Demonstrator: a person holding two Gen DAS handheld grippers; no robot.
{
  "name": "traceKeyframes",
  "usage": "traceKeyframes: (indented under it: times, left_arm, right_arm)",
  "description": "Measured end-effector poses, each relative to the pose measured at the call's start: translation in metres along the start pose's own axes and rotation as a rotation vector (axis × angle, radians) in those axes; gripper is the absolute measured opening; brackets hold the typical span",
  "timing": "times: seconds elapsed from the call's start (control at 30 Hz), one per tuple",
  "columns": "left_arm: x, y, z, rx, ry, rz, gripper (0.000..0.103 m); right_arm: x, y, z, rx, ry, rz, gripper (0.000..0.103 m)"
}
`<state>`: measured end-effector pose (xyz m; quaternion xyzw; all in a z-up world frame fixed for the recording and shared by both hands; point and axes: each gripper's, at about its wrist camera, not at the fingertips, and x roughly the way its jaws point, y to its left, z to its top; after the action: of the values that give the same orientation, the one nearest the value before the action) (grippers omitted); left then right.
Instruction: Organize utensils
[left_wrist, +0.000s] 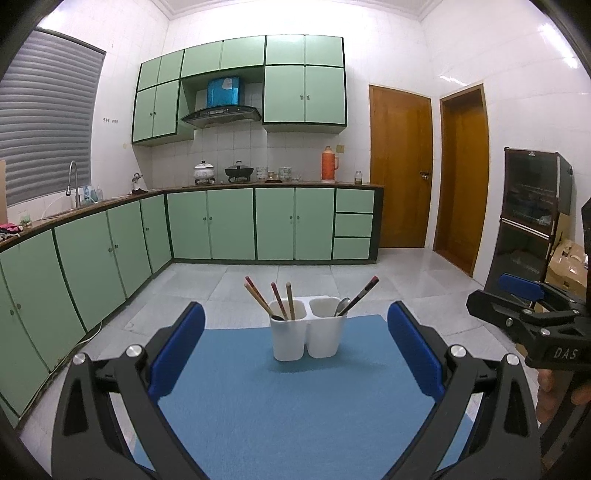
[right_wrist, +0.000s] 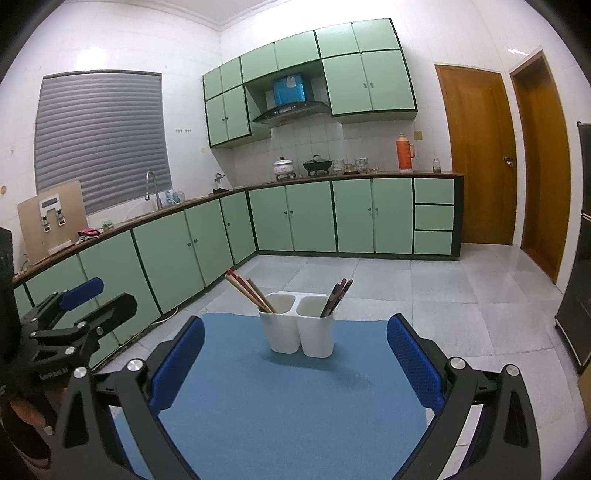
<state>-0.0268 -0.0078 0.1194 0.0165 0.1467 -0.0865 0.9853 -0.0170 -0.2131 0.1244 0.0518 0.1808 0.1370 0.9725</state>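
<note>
Jaws wide; white two-cup holder (left_wrist: 308, 332) upright.

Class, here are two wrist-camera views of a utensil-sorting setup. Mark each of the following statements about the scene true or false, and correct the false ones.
1. The white holder has two compartments. True.
2. The holder stands on a red mat. False: the mat is blue.
3. Both the left gripper and the right gripper are open and hold nothing. True.
4. All chopsticks sit in one compartment. False: some lean in the left compartment, others in the right.
5. A metal spoon sits in the right compartment. True.
6. The holder lies tipped over. False: it stands upright.
</note>
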Motion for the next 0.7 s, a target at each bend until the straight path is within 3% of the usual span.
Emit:
traceKeyframes:
  times: [0.7]
  left_arm:
    - [-0.0004, -0.0024, 0.0035, -0.006, 0.000, 0.011, 0.096]
  right_arm:
    - [0.0012, 0.0035, -0.0001, -0.011, 0.001, -0.002, 0.097]
